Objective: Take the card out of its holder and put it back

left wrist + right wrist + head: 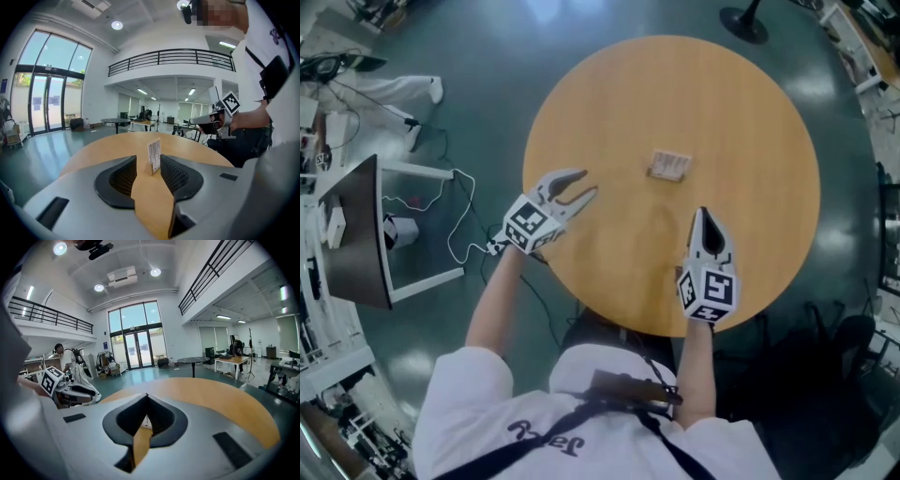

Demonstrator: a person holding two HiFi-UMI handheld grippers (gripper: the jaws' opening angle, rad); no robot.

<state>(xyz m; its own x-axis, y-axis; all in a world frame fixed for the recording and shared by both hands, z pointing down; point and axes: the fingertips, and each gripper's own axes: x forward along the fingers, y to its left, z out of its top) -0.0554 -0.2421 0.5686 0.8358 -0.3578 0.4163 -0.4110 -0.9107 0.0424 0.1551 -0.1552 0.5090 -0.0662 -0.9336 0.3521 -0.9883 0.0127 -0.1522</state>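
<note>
Your left tool (589,184) is gaping halfway and your right tool (703,214) is pinched together, both empty. The card (669,165) stands in its holder (150,168) at the right tool's eleven o'clock; grip it above the holder.

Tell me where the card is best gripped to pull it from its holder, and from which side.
Probably the free upper half of the card, above the small wooden holder, with a pad on each flat face. It stands upright and nearly edge-on to the open left gripper, so coming in level from that side and then lifting straight up looks cleanest.
</note>
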